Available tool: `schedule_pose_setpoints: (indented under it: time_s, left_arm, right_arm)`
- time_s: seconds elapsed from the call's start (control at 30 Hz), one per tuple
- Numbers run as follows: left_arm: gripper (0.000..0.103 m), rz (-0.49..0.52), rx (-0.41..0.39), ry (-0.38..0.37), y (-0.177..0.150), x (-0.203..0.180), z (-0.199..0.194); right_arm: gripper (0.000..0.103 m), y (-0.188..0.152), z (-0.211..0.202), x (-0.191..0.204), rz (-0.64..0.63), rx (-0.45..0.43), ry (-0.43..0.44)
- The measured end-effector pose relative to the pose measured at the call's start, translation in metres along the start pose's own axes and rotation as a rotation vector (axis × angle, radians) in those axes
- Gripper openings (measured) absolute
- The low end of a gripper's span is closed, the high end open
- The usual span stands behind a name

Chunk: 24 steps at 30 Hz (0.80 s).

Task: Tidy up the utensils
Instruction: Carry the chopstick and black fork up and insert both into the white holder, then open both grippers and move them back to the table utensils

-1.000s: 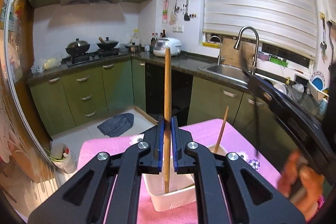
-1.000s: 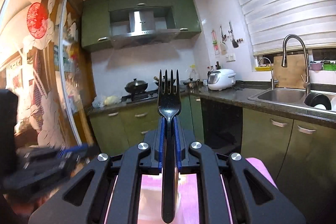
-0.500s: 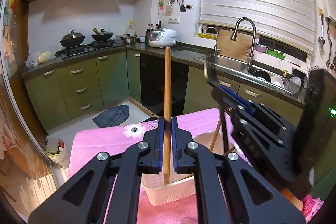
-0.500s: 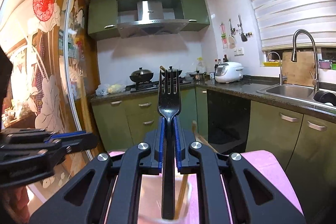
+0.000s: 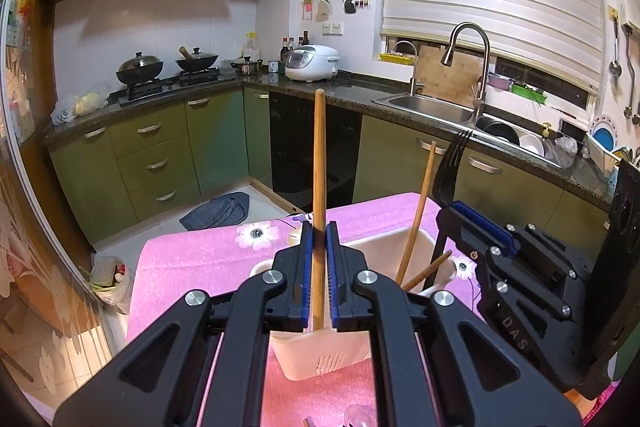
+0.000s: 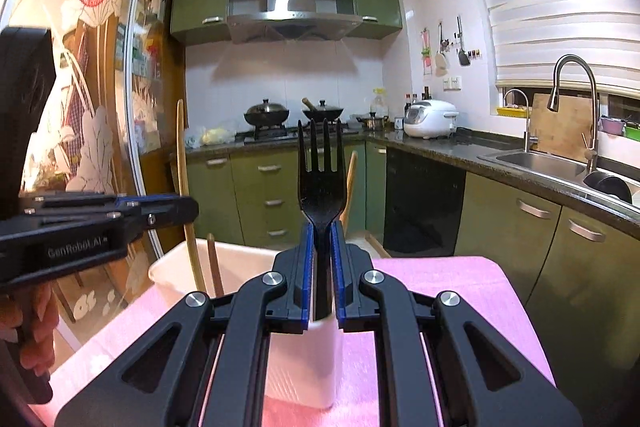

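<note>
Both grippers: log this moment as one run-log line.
left gripper: shut on wooden stick | right gripper: shut on black fork | both above white holder | pink cloth under holder

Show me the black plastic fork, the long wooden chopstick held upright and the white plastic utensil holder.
Black plastic fork (image 6: 320,183): right wrist view, on its head below the tines.
Long wooden chopstick (image 5: 319,163): left wrist view, mid-shaft above the tool.
White plastic utensil holder (image 5: 320,359): left wrist view, front wall.
</note>
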<state>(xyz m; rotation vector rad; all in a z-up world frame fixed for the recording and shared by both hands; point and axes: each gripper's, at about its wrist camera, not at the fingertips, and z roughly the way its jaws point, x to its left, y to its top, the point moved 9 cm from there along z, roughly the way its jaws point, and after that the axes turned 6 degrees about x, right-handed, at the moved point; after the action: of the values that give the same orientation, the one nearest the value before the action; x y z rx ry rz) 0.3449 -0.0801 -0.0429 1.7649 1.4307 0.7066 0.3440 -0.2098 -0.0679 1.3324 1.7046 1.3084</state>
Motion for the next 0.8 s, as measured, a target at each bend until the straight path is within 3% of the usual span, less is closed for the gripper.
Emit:
schedule_pose_setpoints:
  time_s: [0.37, 0.5, 0.8]
  left_arm:
    - [0.007, 0.008, 0.026, 0.001, -0.012, -0.001, 0.005]
    - [0.018, 0.001, 0.019, -0.002, -0.013, -0.001, 0.002]
    - [0.022, -0.004, 0.008, -0.006, -0.015, -0.002, -0.004]
  right_arm:
    - [0.010, -0.020, 0.008, 0.008, -0.014, 0.074, -0.004]
    - [0.010, -0.021, 0.006, 0.007, -0.008, 0.077, 0.001]
    - [0.010, -0.024, -0.012, 0.002, 0.019, 0.070, 0.019]
